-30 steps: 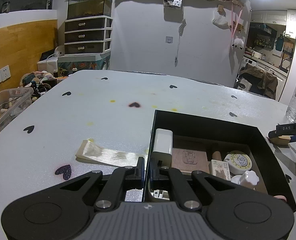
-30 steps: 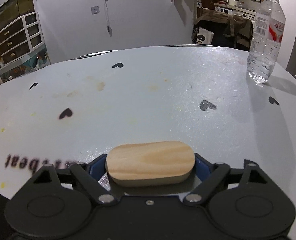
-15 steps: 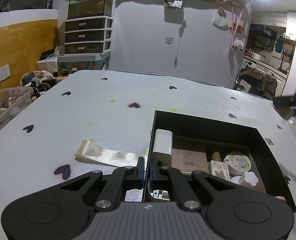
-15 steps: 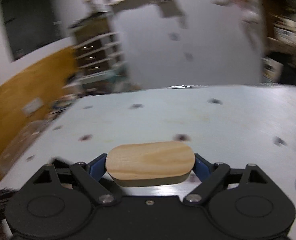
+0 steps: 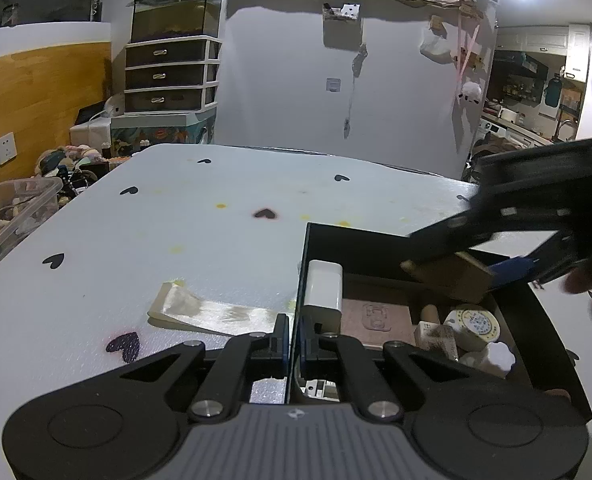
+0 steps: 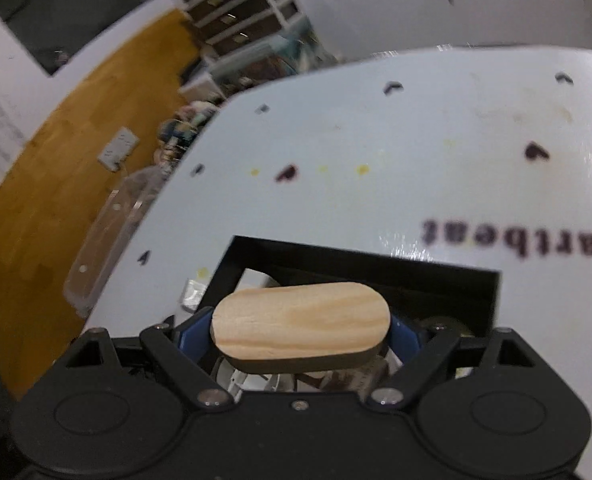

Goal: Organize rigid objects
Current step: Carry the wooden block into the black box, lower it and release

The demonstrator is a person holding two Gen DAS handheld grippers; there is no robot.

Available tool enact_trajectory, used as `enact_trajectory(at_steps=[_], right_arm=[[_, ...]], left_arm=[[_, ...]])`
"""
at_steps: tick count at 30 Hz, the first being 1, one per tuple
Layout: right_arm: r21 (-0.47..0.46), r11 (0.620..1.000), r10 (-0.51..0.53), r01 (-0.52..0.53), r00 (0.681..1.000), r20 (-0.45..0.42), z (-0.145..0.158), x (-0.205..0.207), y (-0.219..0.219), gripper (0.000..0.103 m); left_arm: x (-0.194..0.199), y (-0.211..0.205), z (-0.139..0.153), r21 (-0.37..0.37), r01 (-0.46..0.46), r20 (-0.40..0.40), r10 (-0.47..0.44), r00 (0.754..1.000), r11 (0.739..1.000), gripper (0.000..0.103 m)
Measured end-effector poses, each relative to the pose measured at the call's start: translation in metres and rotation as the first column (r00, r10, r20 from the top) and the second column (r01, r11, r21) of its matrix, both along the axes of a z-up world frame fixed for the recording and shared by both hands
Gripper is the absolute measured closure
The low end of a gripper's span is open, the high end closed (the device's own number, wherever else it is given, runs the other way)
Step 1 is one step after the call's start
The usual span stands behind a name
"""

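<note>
Black box (image 5: 536,312), pale wooden block (image 6: 300,326), heart-dotted white table (image 5: 176,216)

- My left gripper (image 5: 292,336) is clamped shut on the black box's (image 5: 544,320) left wall.
- At two o'clock, my right gripper (image 5: 452,276) holds a wooden block (image 5: 450,278) above the box.
- A white charger (image 5: 322,290) stands inside, at twelve o'clock.

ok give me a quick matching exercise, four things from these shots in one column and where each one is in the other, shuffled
Things:
1. wooden block
2. white charger
3. ribbon strip
4. black box

Places:
A. flat on the table, left of the box
B. standing inside the box against its left wall
C. clamped in the right hand-held gripper above the box
D. its left wall pinched by the left hand-held gripper

Pairs: 1-C, 2-B, 3-A, 4-D
</note>
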State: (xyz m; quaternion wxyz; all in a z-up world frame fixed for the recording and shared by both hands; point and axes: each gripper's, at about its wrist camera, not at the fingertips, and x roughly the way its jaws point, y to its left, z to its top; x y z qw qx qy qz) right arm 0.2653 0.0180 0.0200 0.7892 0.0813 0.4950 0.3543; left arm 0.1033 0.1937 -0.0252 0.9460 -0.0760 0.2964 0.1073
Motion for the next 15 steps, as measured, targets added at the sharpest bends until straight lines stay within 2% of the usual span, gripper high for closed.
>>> enact_trajectory(at_steps=[7, 10, 12, 15], right_arm=[[-0.083, 0.985, -0.152, 0.152, 0.988, 0.012, -0.015, 0.008, 0.024, 0.014], [-0.103, 0.983, -0.15, 0.15, 0.989, 0.005, -0.02, 0.009, 0.029, 0.009], [-0.085, 0.987, -0.141, 0.139, 0.99, -0.012, -0.019, 0.007, 0.028, 0.003], [-0.08, 0.99, -0.121, 0.12, 0.993, -0.012, -0.016, 0.002, 0.029, 0.0]], left_arm=[[-0.001, 0.002, 0.0, -0.011, 0.012, 0.005, -0.012, 1.0, 1.0, 0.099], [0.0, 0.003, 0.0, -0.015, 0.017, 0.006, -0.017, 1.0, 1.0, 0.099], [0.0, 0.004, 0.0, -0.018, 0.018, 0.008, -0.018, 1.0, 1.0, 0.099], [0.0, 0.005, -0.001, -0.023, 0.018, 0.011, -0.018, 1.0, 1.0, 0.099]])
